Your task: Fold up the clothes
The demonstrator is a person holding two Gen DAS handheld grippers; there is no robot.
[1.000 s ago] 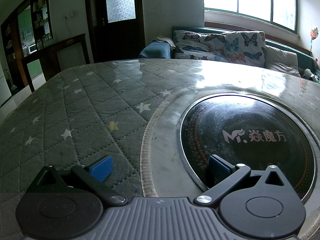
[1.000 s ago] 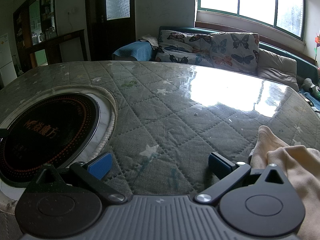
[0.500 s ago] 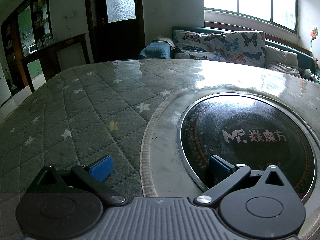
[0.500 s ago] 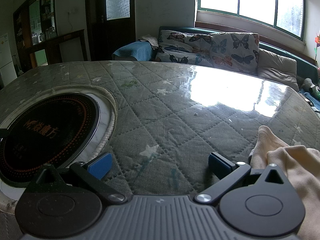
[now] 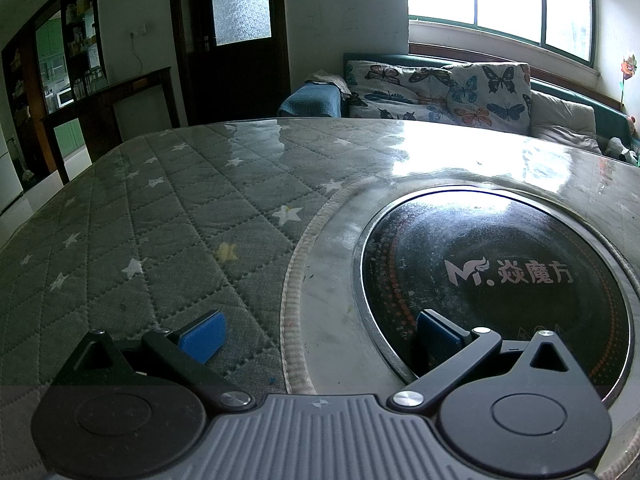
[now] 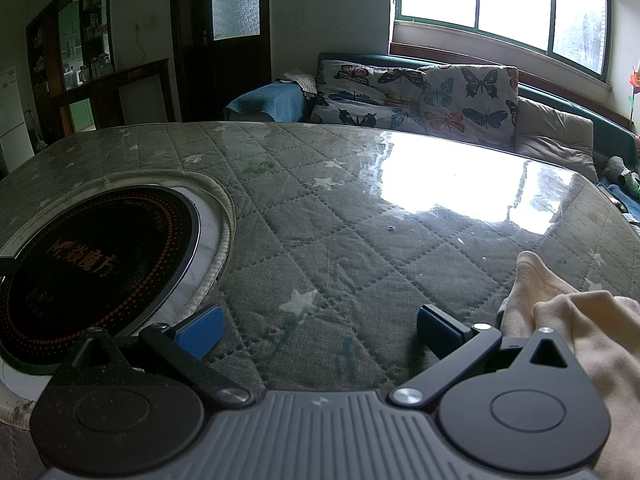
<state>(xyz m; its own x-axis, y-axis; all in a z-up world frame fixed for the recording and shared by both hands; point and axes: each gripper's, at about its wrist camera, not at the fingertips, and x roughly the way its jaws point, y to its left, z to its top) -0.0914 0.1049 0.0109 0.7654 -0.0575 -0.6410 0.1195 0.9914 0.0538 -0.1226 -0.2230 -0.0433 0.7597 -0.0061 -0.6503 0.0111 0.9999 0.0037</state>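
Note:
A cream-coloured garment (image 6: pixel 568 320) lies bunched on the quilted grey table cover (image 6: pixel 360 240) at the lower right of the right wrist view, just right of the right finger. My right gripper (image 6: pixel 318 330) is open and empty, low over the cover, beside the garment. My left gripper (image 5: pixel 320 332) is open and empty, low over the edge of the round black cooktop (image 5: pixel 500 280). No garment shows in the left wrist view.
The round cooktop (image 6: pixel 88 256) is set into the table centre with a pale ring around it. A sofa with butterfly cushions (image 6: pixel 420 92) stands beyond the far table edge under the window. A dark door (image 5: pixel 232 40) and shelves stand at back left.

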